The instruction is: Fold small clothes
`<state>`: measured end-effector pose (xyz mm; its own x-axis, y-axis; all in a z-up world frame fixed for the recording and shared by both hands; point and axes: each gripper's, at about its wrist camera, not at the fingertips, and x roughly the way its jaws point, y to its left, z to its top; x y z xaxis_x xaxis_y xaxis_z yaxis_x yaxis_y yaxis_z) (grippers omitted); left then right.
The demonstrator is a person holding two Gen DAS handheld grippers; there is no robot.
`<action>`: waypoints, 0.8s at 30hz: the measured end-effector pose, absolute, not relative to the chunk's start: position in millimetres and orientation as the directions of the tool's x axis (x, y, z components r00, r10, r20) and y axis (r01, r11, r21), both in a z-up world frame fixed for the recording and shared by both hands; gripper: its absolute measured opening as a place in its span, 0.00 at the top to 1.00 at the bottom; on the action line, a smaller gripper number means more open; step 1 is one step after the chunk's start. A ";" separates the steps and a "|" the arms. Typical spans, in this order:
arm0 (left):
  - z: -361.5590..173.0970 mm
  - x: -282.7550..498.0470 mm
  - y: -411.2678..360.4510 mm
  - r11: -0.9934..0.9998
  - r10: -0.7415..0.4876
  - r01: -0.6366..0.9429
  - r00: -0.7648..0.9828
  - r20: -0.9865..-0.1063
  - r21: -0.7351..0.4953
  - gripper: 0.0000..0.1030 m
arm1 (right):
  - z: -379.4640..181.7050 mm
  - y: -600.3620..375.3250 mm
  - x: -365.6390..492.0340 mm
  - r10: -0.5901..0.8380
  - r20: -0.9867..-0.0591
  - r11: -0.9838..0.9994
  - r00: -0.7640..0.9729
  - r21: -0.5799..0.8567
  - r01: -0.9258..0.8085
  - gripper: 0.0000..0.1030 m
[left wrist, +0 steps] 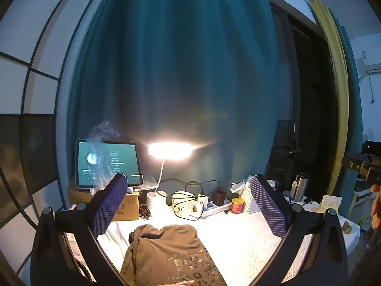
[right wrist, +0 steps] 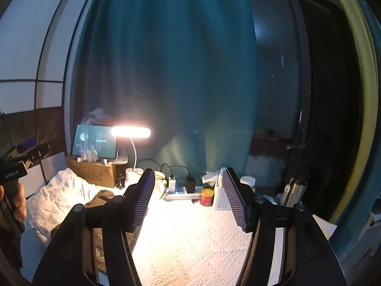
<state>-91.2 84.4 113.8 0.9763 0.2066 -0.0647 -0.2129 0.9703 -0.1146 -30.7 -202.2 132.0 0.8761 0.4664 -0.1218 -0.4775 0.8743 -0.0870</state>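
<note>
A brown garment (left wrist: 164, 250) with a leopard-print patch lies partly folded on the white textured tablecloth (left wrist: 238, 238). It sits low in the left wrist view, below and between the fingers. My left gripper (left wrist: 188, 181) is held level above it, open, with nothing between its purple pads (left wrist: 109, 205). In the right wrist view the garment (right wrist: 101, 196) shows only as a brown edge behind the left finger. My right gripper (right wrist: 188, 174) is open and empty over bare tablecloth (right wrist: 190, 238), to the right of the garment. A hand holds the left gripper (right wrist: 28, 152) at that view's left edge.
Along the table's back stand a lit desk lamp (left wrist: 170, 151), a tablet (left wrist: 108, 164) on a cardboard box (left wrist: 127, 206), a mug (left wrist: 183, 205), a power strip (left wrist: 214, 208) with chargers, a red tin (left wrist: 237, 205) and a steel flask (left wrist: 298, 187). Crumpled white cloth (right wrist: 54, 197) lies left. A teal curtain (left wrist: 178, 71) hangs behind.
</note>
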 end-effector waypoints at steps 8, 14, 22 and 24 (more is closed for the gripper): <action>117.8 -79.3 86.6 0.966 0.216 -0.227 0.971 -0.099 -0.123 0.01 | 142.8 -215.1 -22.5 0.440 -0.085 0.892 0.894 -0.067 -0.446 0.39; 118.8 -67.8 86.3 0.966 0.208 -0.225 0.969 -0.130 -0.127 0.01 | 139.9 -220.6 -4.8 0.426 -0.104 0.900 0.899 -0.057 -0.433 0.39; 121.6 -51.6 82.5 0.967 0.210 -0.227 0.968 -0.140 -0.118 0.01 | 137.7 -225.8 18.9 0.419 -0.126 0.903 0.899 -0.038 -0.427 0.39; 122.0 -48.8 82.5 0.966 0.211 -0.228 0.967 -0.143 -0.119 0.01 | 137.1 -226.2 22.2 0.420 -0.125 0.904 0.899 -0.037 -0.427 0.39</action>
<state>-48.8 82.5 122.0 0.9670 0.2110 -0.1426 -0.2284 0.9663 -0.1189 22.2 -226.2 137.1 0.8990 0.4197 -0.1254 -0.4270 0.9035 -0.0369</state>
